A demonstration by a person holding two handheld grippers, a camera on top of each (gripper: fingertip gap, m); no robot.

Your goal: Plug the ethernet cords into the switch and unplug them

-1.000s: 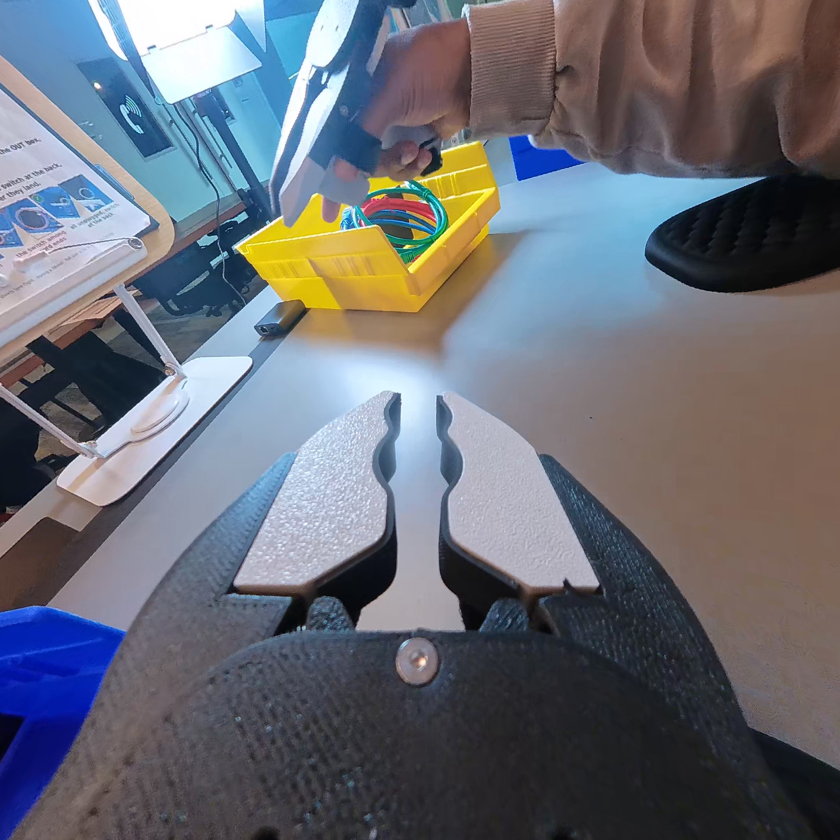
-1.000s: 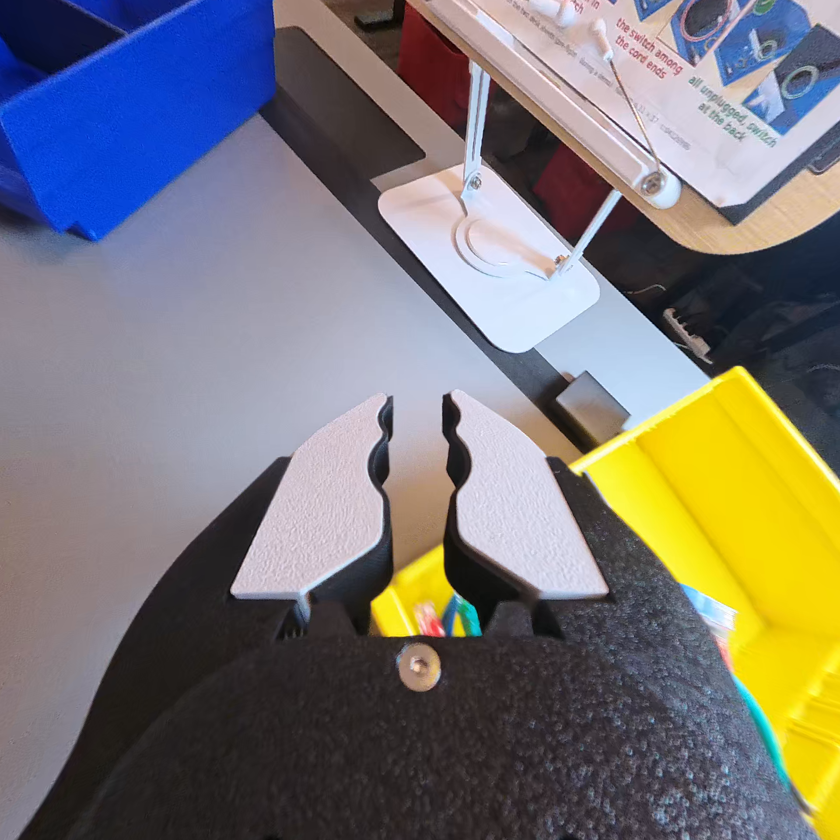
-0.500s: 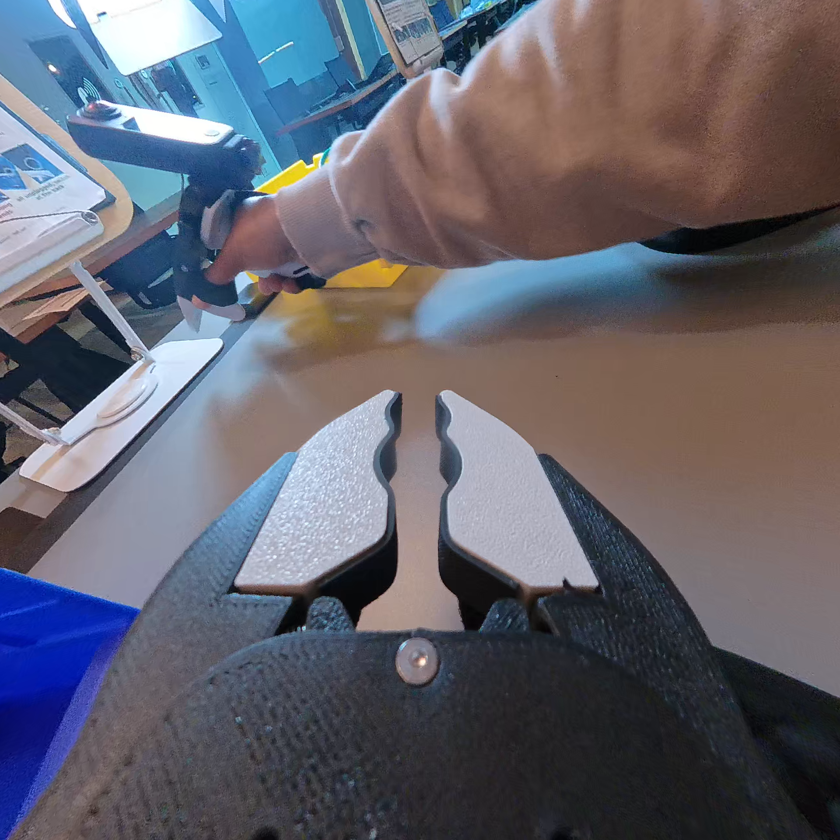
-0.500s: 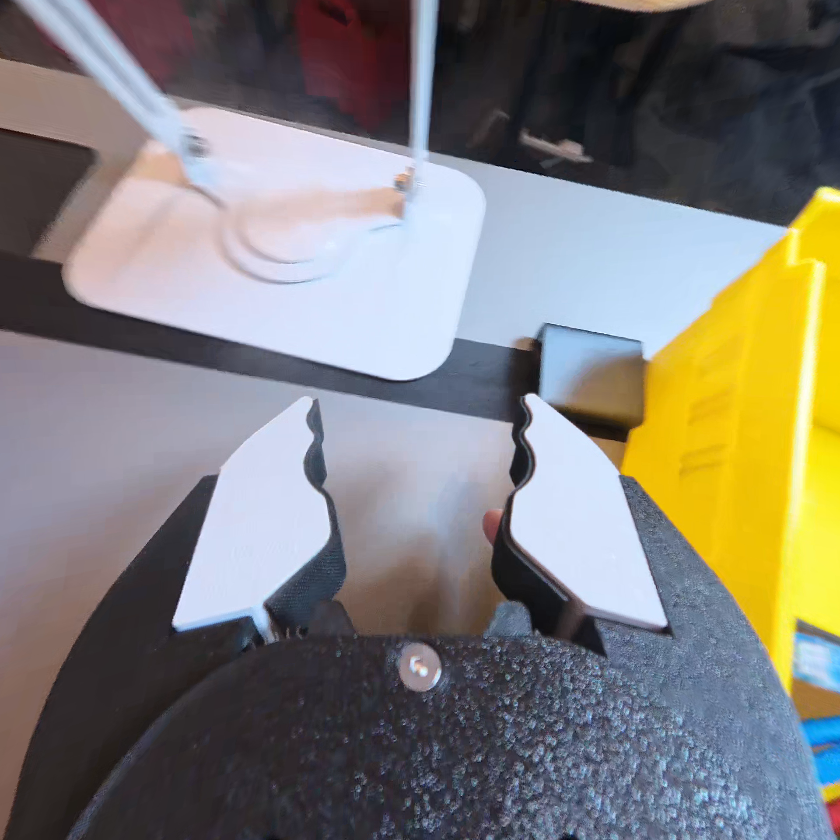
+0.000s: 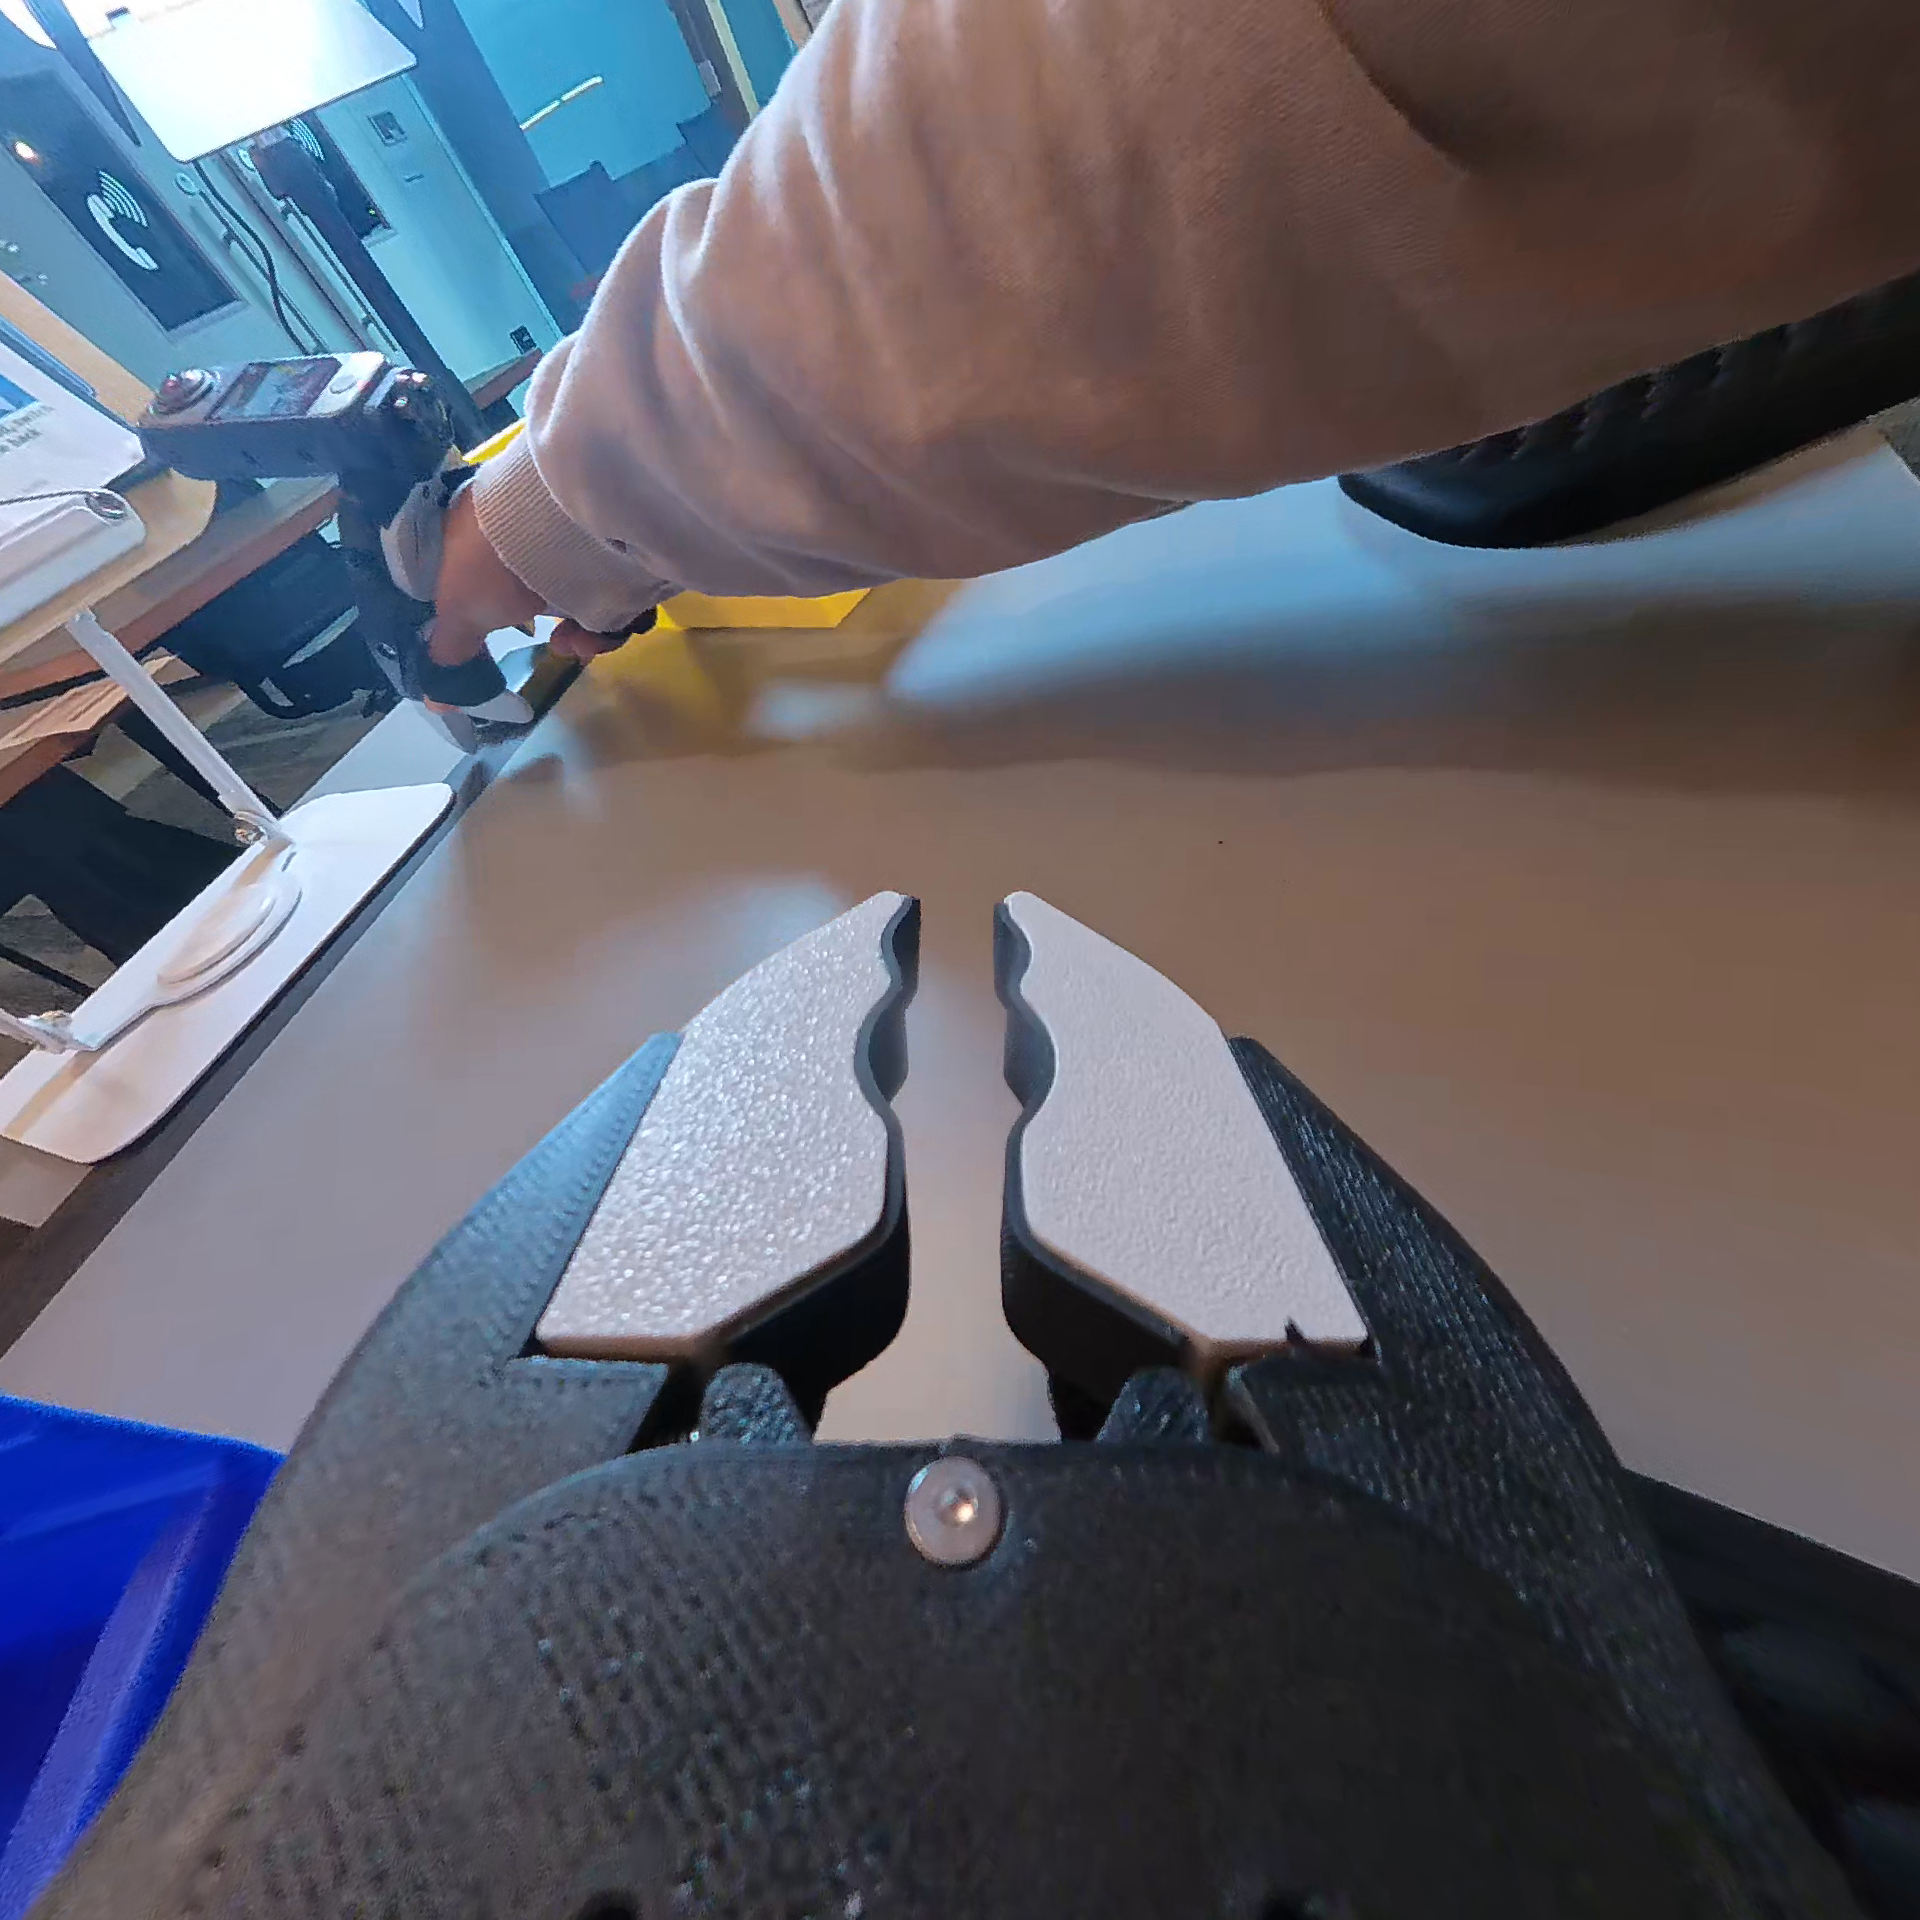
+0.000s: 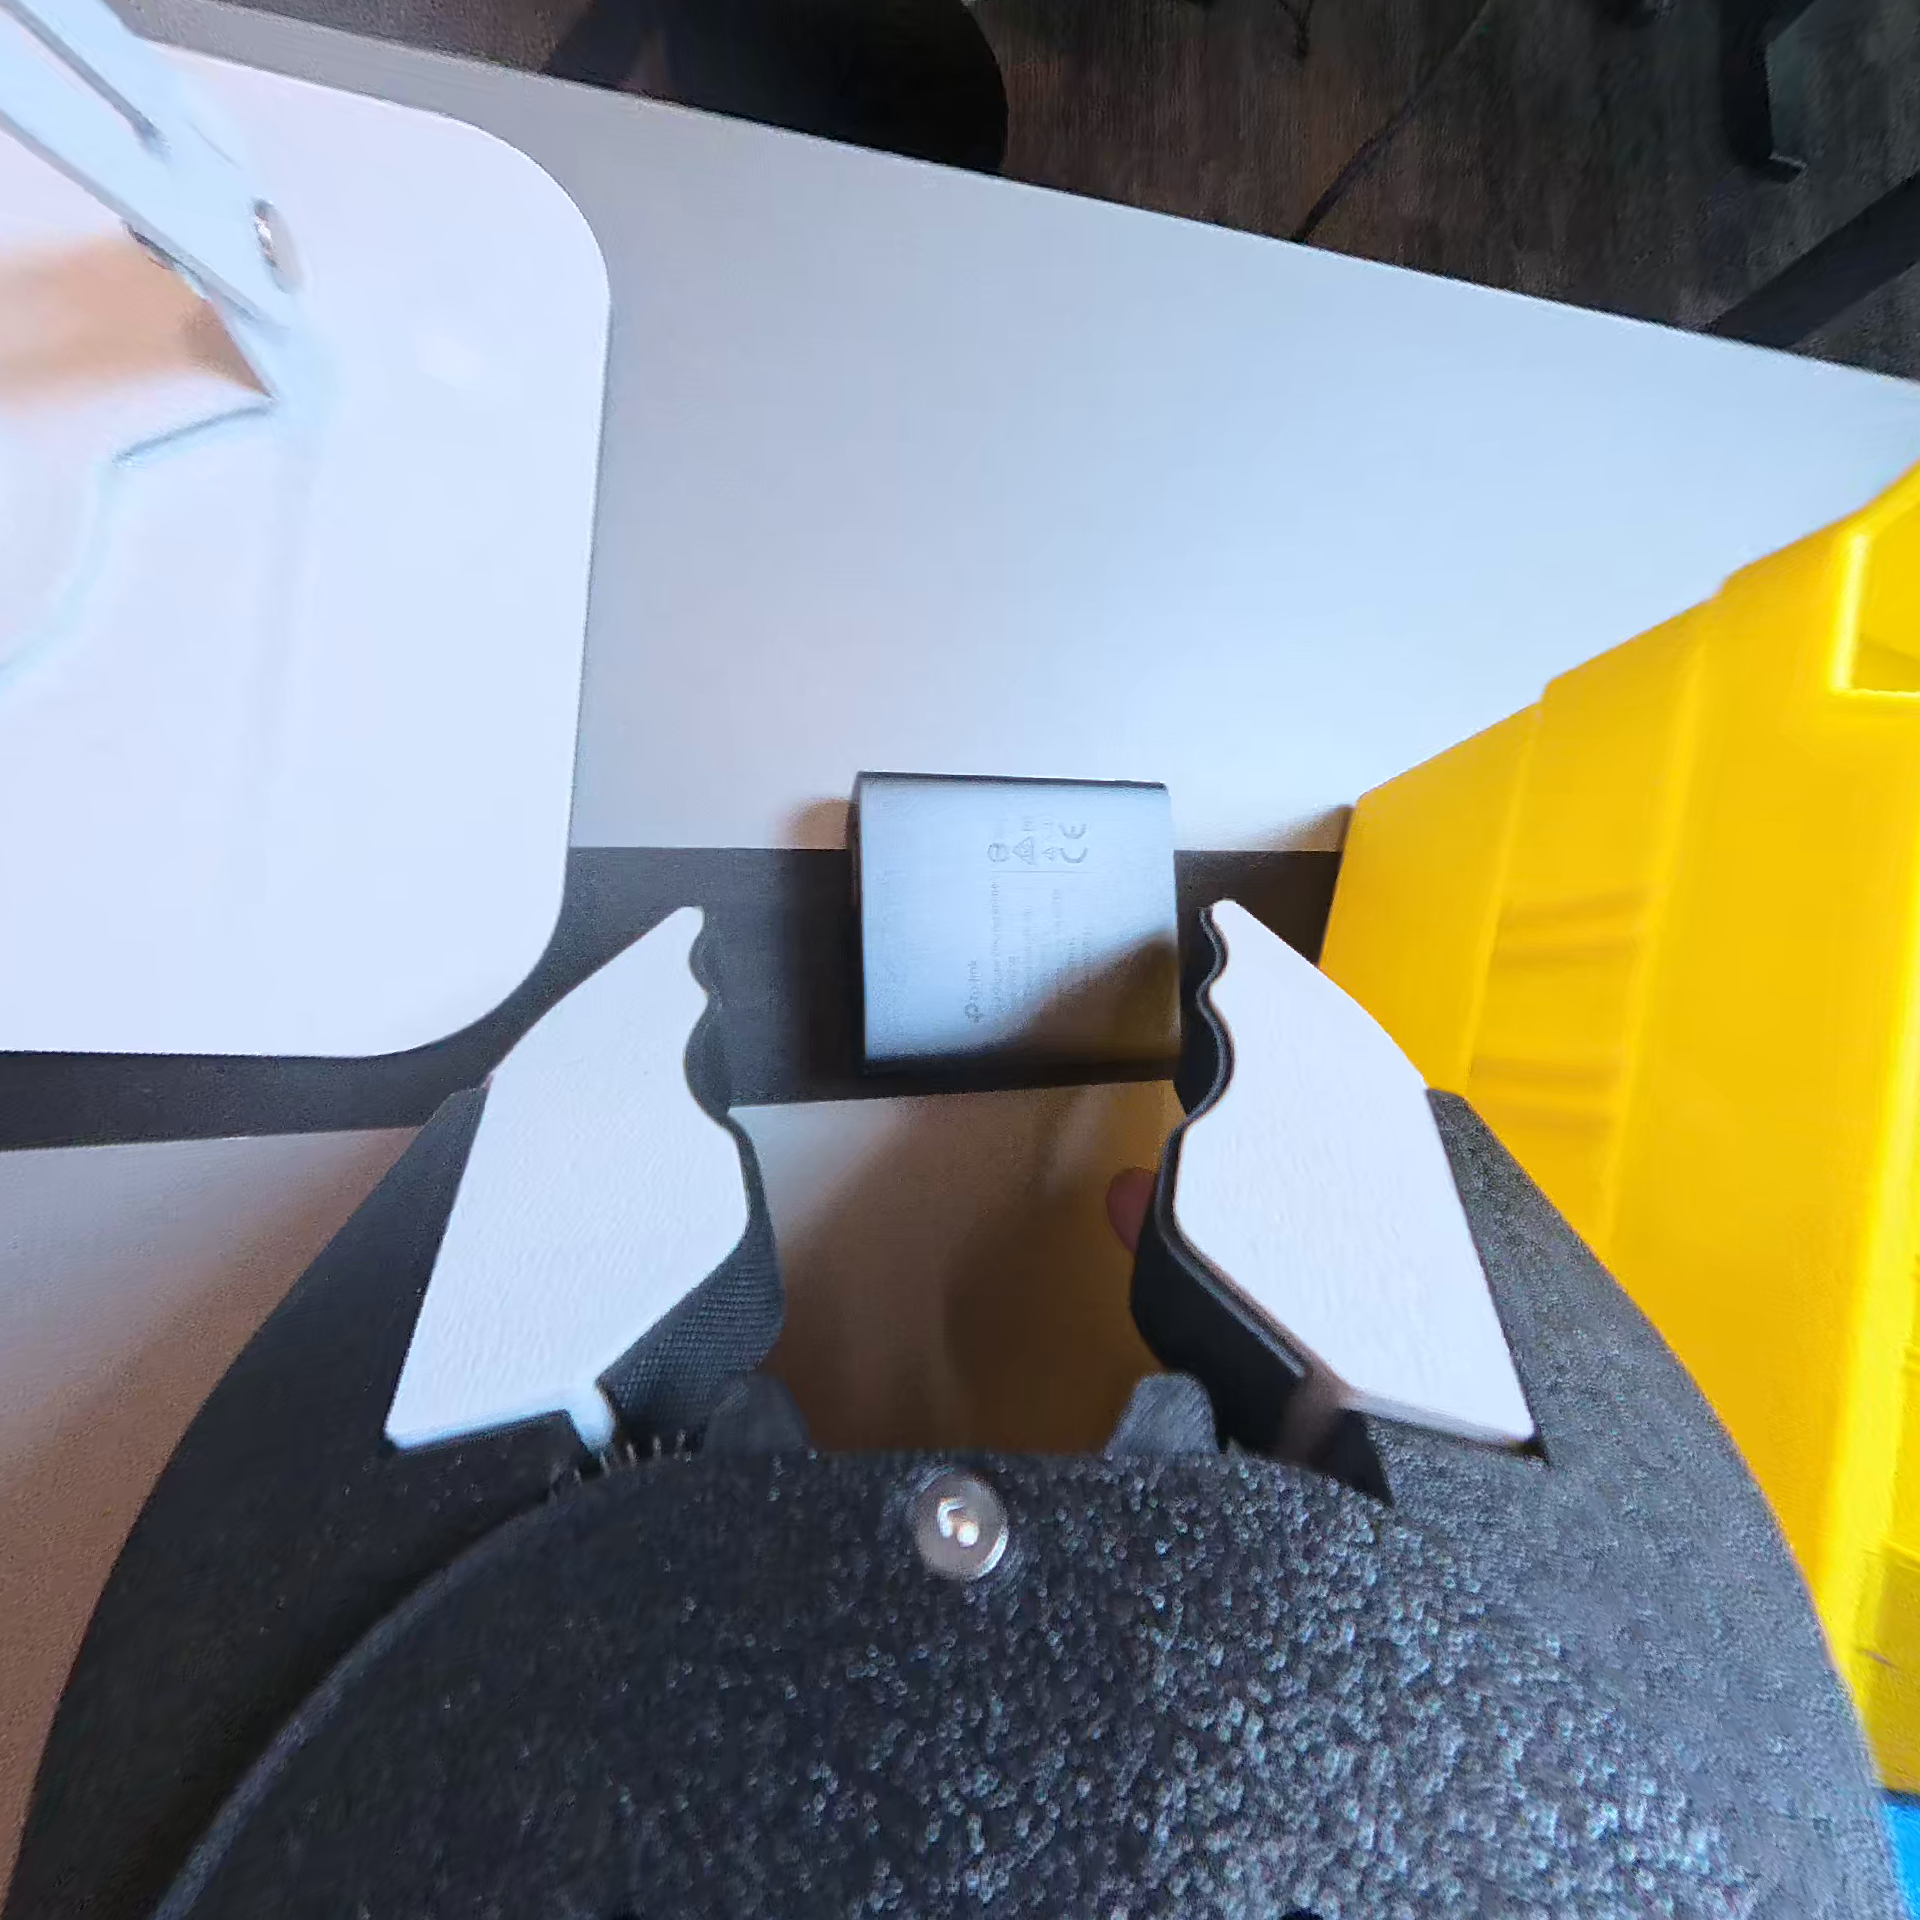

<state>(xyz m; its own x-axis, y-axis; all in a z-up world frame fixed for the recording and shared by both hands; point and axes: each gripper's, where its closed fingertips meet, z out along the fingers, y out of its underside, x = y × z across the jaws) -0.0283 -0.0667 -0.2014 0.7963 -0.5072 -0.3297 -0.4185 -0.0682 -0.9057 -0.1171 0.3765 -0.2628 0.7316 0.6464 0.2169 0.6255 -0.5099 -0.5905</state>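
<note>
The switch is a small grey box lying on a black strip at the table's far edge, next to a yellow bin. My right gripper is open, its fingertips on either side of the switch's near half, without touching it. In the left wrist view the right gripper is low at the table edge, held by a hand in a beige sleeve. My left gripper is shut and empty, low over the bare table. No ethernet cords show now.
A white stand base lies left of the switch and also shows in the left wrist view. A blue bin is at the near left. A black pad lies at the far right. The yellow bin is mostly hidden behind the sleeve. Some 45 centimetres of space lies between my two pairs of fingers.
My right gripper left the yellow bin, swung down to the table edge, opened, and closed in on the switch. My left gripper has hardly moved and stays shut.
</note>
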